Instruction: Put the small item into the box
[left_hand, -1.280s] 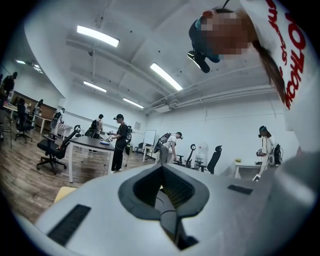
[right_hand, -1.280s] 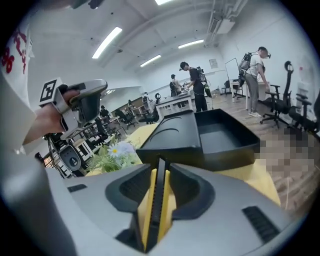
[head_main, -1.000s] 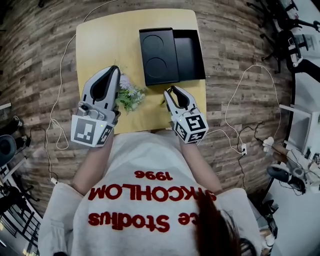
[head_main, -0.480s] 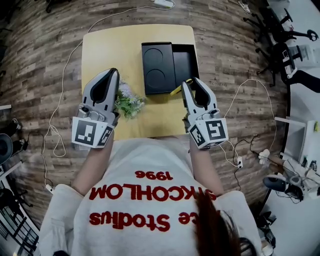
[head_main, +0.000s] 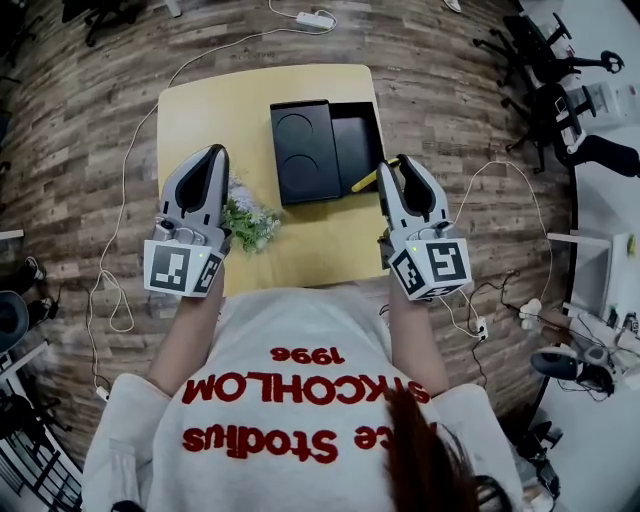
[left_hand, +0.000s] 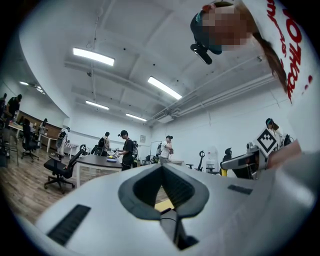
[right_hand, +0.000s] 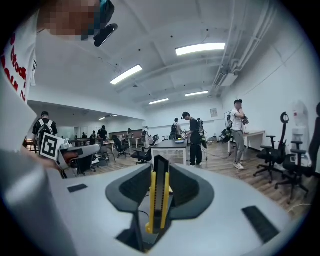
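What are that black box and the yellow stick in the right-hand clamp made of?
The black box looks like matte card or plastic: flat, dull, no shine; I can't tell which. The yellow item held in the right gripper looks like smooth hard plastic with a black strip down its middle, perhaps a utility cutter.

Pale grey sweatshirt (head_main: 300, 345) worn, red mirrored lettering (head_main: 300, 385) printed. Left gripper (head_main: 214, 152), right gripper (head_main: 393, 167): light grey shells, black pads (right_hand: 131, 189) inside claw. Black-white marker cube (head_main: 180, 270) mounted behind each claw.
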